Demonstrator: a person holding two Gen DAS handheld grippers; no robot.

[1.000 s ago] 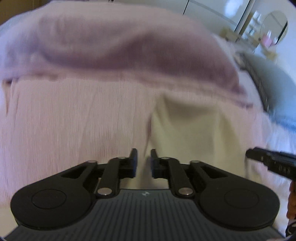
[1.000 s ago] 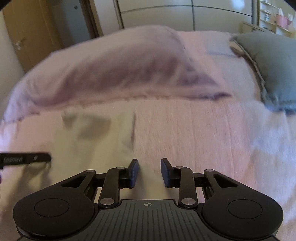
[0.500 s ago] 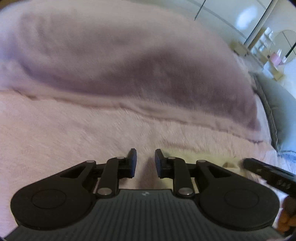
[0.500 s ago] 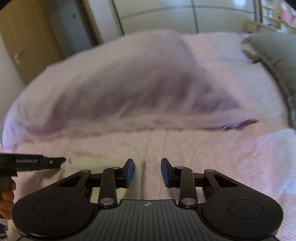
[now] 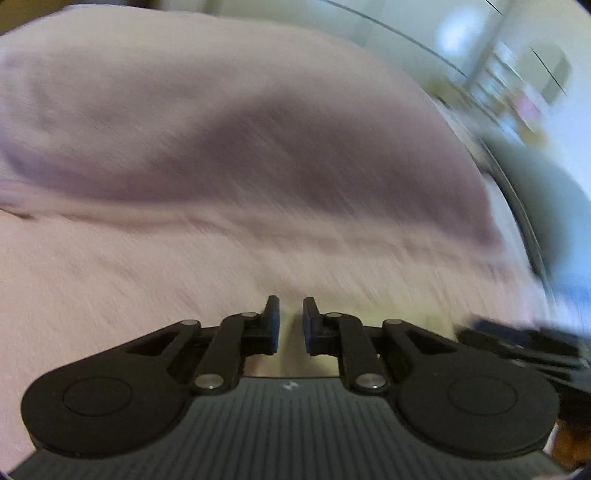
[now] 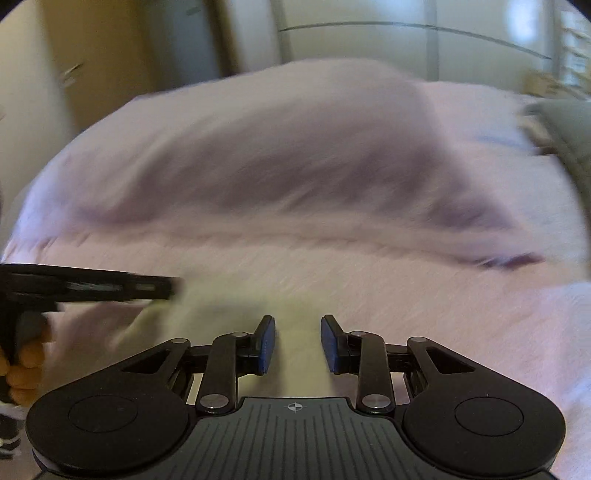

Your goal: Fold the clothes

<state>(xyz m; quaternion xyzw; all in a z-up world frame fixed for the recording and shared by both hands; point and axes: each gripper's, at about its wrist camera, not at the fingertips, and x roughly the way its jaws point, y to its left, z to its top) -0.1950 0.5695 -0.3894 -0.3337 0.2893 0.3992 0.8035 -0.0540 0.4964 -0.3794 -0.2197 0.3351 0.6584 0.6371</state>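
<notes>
Both our left gripper [image 5: 290, 320] and right gripper [image 6: 297, 341] hover jaws apart, left's just narrowing, above the pale yellow garment [image 6: 221, 302], folding seemingly barely begun.

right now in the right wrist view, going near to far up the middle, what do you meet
right gripper → pale yellow garment → flat pink bedspread → raised mound of pink blanket → pale wardrobe doors
</notes>
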